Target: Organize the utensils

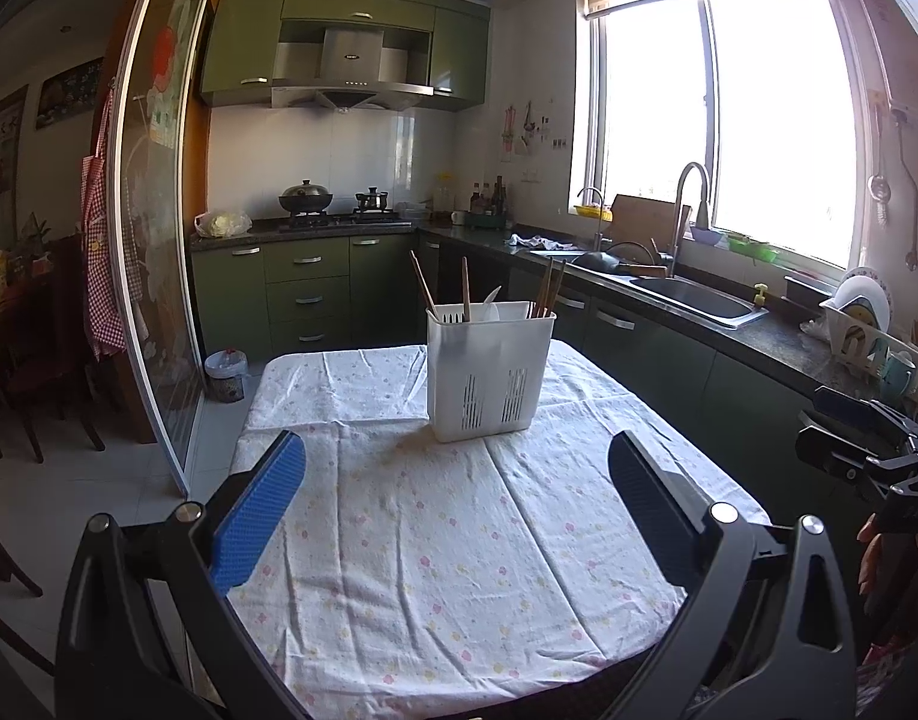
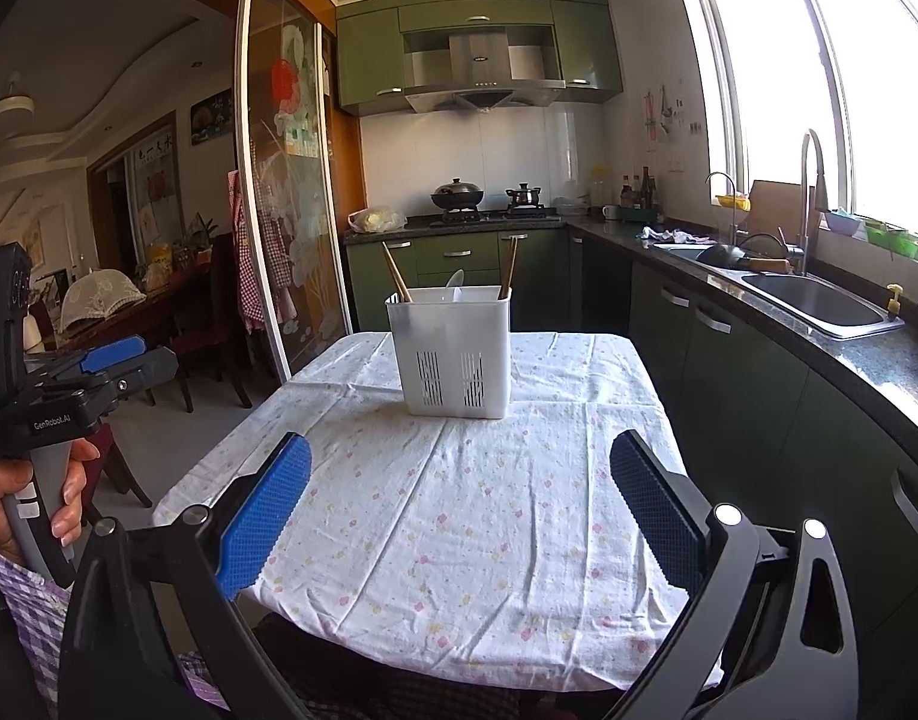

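A white slotted utensil holder (image 1: 489,372) stands upright on the far half of a table covered with a floral cloth (image 1: 435,540); it also shows in the right wrist view (image 2: 450,351). Wooden chopsticks (image 1: 423,285), a fork and a white spoon (image 1: 492,300) stand in it. My left gripper (image 1: 459,504) is open and empty, held above the table's near part. My right gripper (image 2: 459,504) is open and empty, also above the near part. Each gripper shows at the edge of the other's view.
A kitchen counter with a sink (image 1: 693,297) and tap runs along the right. A dish rack (image 1: 867,336) stands on it. A stove with a wok (image 1: 306,198) is at the back. A glass sliding door (image 1: 153,240) and dining chairs are on the left.
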The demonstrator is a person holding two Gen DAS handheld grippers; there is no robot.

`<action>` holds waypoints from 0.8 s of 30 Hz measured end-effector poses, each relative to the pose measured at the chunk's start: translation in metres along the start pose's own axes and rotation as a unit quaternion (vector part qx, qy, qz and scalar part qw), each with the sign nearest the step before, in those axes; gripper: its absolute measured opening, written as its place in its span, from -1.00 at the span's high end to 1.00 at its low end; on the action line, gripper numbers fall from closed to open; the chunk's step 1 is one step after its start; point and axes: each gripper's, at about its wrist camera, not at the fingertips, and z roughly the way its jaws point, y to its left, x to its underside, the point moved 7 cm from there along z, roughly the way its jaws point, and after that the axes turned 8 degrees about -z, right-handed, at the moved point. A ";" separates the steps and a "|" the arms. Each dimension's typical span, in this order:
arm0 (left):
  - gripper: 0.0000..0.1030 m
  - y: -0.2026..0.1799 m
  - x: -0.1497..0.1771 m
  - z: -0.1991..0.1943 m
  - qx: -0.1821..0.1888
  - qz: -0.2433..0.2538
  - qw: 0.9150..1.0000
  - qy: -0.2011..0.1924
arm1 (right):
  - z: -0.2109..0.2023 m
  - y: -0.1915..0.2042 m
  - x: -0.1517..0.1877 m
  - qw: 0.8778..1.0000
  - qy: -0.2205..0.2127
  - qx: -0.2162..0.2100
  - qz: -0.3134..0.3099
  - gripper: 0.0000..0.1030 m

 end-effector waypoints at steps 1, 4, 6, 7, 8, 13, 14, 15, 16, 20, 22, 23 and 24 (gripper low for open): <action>-0.87 0.000 0.000 0.000 0.000 0.000 1.000 0.000 | 0.000 0.000 0.000 1.000 0.000 0.000 0.000 -0.91; -0.87 0.000 0.000 0.000 0.000 0.000 1.000 0.000 | 0.000 0.001 0.000 1.000 0.001 0.001 -0.001 -0.91; -0.87 -0.001 0.001 0.001 0.000 0.001 1.000 0.001 | 0.001 0.001 0.000 1.000 0.002 0.001 0.000 -0.91; -0.87 -0.001 0.001 0.000 0.000 0.000 1.000 0.001 | 0.001 0.001 0.000 1.000 0.002 0.001 0.000 -0.91; -0.87 -0.001 0.001 0.000 0.000 0.000 1.000 0.000 | 0.001 0.001 0.000 1.000 0.002 0.001 0.000 -0.91; -0.87 0.000 0.002 0.001 -0.002 -0.001 1.000 0.001 | 0.002 0.001 0.001 1.000 0.003 -0.001 0.000 -0.91; -0.87 0.000 0.002 0.002 -0.003 -0.002 1.000 0.001 | 0.002 0.001 0.001 1.000 0.003 -0.002 0.000 -0.91; -0.87 0.001 0.003 0.002 -0.003 -0.003 1.000 0.002 | 0.003 0.001 0.002 1.000 0.003 -0.002 0.000 -0.91; -0.87 0.001 0.004 0.002 -0.004 -0.003 1.000 0.002 | 0.003 0.001 0.002 1.000 0.004 -0.002 0.000 -0.91; -0.87 0.003 0.005 0.003 -0.011 -0.002 1.000 0.002 | 0.003 0.002 0.002 1.000 0.003 -0.001 0.000 -0.91; -0.87 0.003 0.005 0.003 -0.013 0.000 1.000 0.002 | 0.003 0.002 0.002 1.000 0.002 -0.001 0.000 -0.91; -0.87 0.004 0.005 0.003 -0.016 0.001 1.000 0.002 | 0.003 0.002 0.002 1.000 0.002 -0.002 0.000 -0.91; -0.87 0.004 0.005 0.003 -0.021 0.003 1.000 0.004 | 0.003 0.002 0.002 1.000 0.002 -0.002 0.000 -0.91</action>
